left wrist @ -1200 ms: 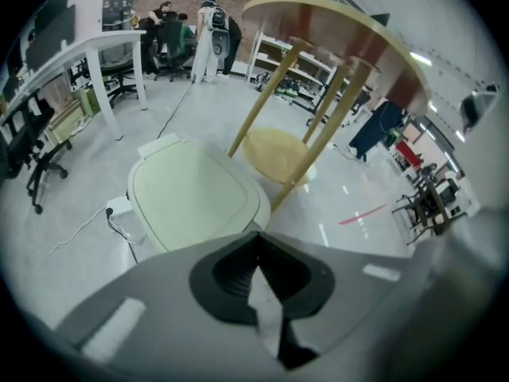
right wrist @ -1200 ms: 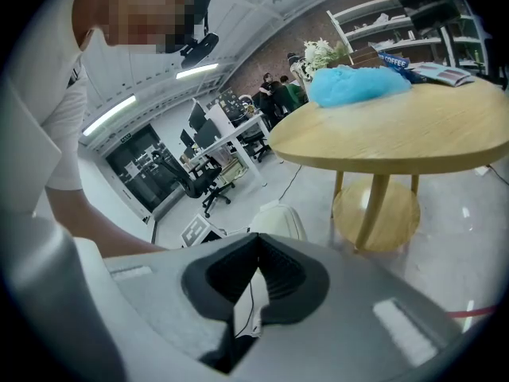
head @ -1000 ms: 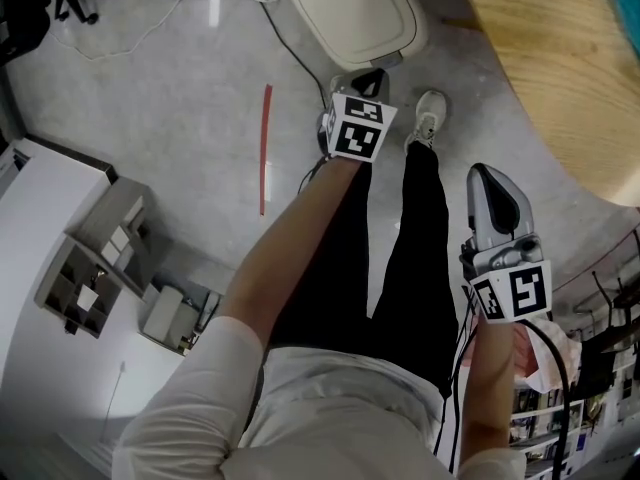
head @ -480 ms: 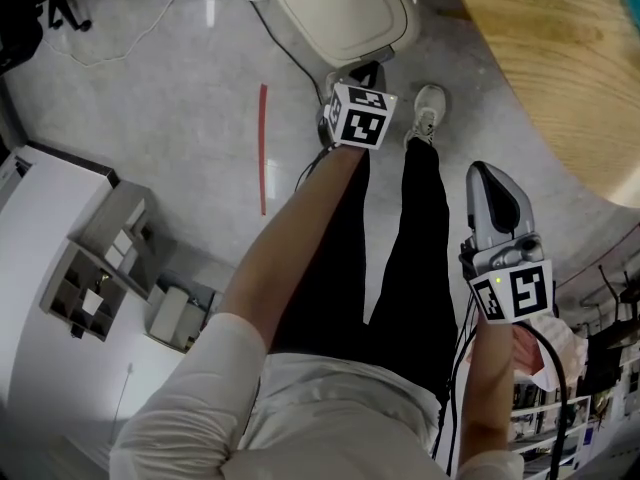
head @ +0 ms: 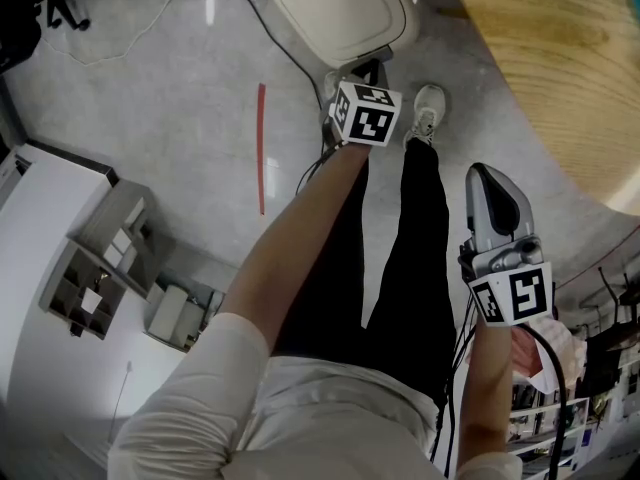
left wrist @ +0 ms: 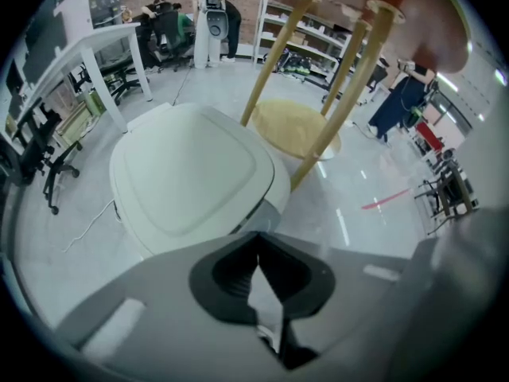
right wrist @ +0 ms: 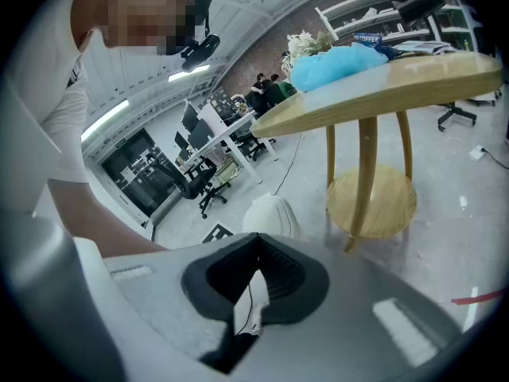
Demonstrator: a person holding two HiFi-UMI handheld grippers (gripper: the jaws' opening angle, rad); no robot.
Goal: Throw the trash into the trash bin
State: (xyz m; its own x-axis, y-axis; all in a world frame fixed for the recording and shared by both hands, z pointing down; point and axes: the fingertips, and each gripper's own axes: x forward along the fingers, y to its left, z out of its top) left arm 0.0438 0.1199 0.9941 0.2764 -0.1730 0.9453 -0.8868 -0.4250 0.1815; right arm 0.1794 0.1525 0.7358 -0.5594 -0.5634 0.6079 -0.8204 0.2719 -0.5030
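- Here, left gripper (left wrist: 257, 239), jaws pressed together, empty, hangs over the bin's (left wrist: 191, 177) near edge; lid down.
- Right gripper (right wrist: 256, 243), closed and empty, beside the table (head: 560, 58) edge.
- Floor (head: 180, 88) runs wide left of bin.

Smooth plastic bin (head: 340, 13); wooden table (head: 560, 58)

A red tape strip (head: 261, 148) lay on the grey floor (head: 170, 98) near a black cable (head: 296, 63), a white cabinet (head: 45, 248) stood at the left, and a round wooden counter (right wrist: 374, 90) carried a crumpled blue thing (right wrist: 338, 62), with office chairs (right wrist: 193, 188) far behind it.
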